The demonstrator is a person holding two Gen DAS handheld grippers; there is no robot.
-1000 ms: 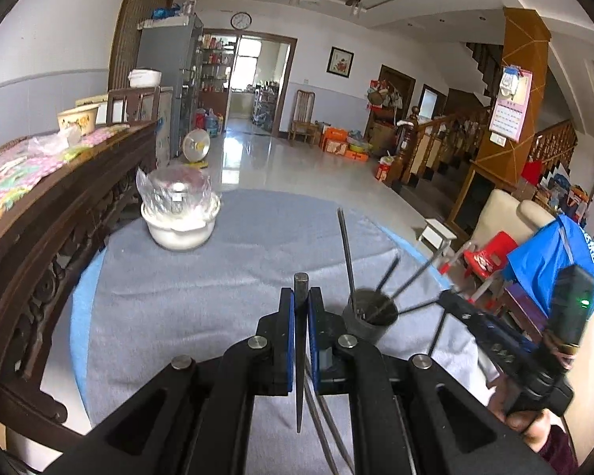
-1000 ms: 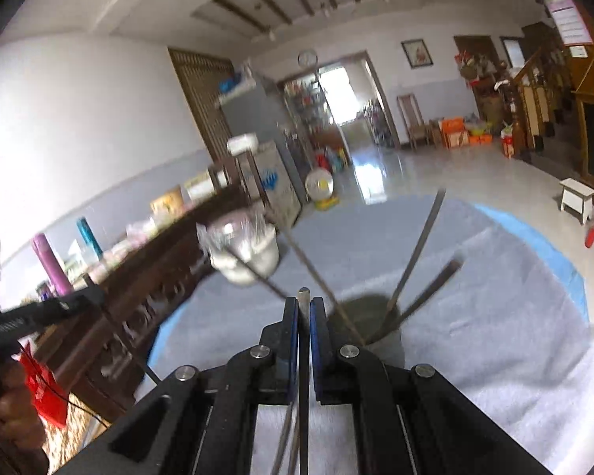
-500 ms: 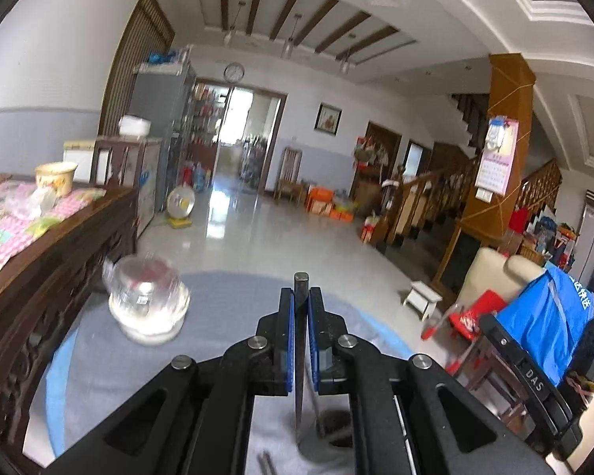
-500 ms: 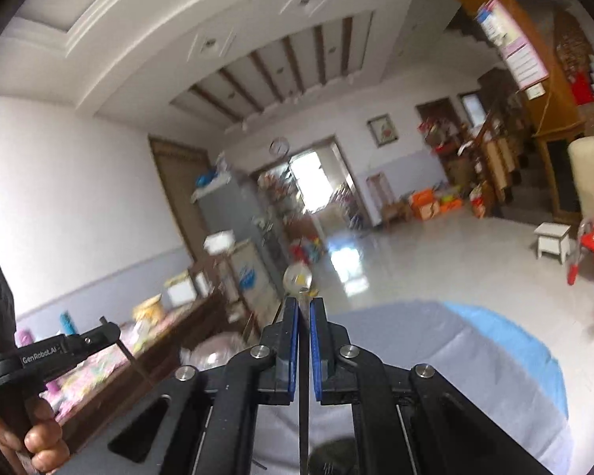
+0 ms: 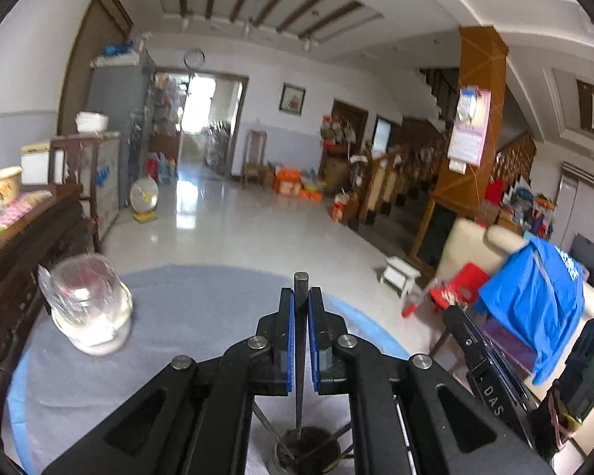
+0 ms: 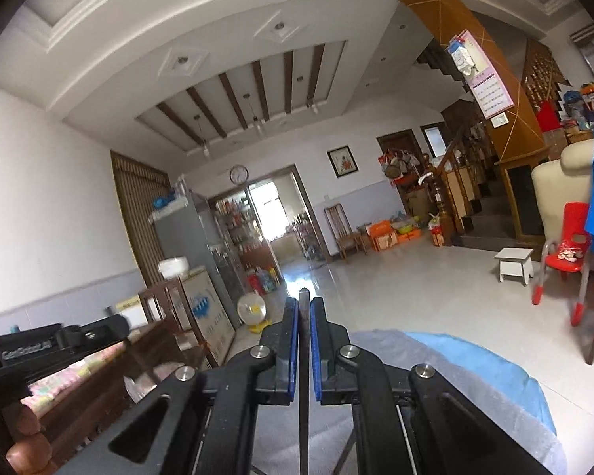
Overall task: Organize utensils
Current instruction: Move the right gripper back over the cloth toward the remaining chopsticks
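Both hand-held grippers are clamped tight, each on one thin dark metal utensil handle. From the left wrist view, the left hand-held gripper [image 5: 301, 340] pinches its slim dark metal utensil [image 5: 300, 356] between blue pads, the blunt handle end standing just past the fingertips and the shaft running down toward the holder below. The right hand-held gripper [image 6: 304, 350] holds a second slim dark utensil [image 6: 304, 376] the same way, its jaws almost touching around the narrow stem. Gripping near the top end probably keeps each piece hanging straight, so it can be steered without fouling the others.

Largest in the scene is the round table [image 5: 202, 308], covered by a grey felt-like cloth over a blue cover that shows along its far and left edges. Toward the table's left edge sits a white bowl wrapped in clear plastic [image 5: 89, 316], well apart from the work. At the near edge, directly under the left hand-held gripper, stands a small dark cylindrical utensil holder [image 5: 309, 451], with several thin dark utensils leaning outward in it. The tip of the left utensil appears to reach the holder's mouth, though whether it rests inside I cannot tell. The right utensil's lower end is hidden by the gripper body.
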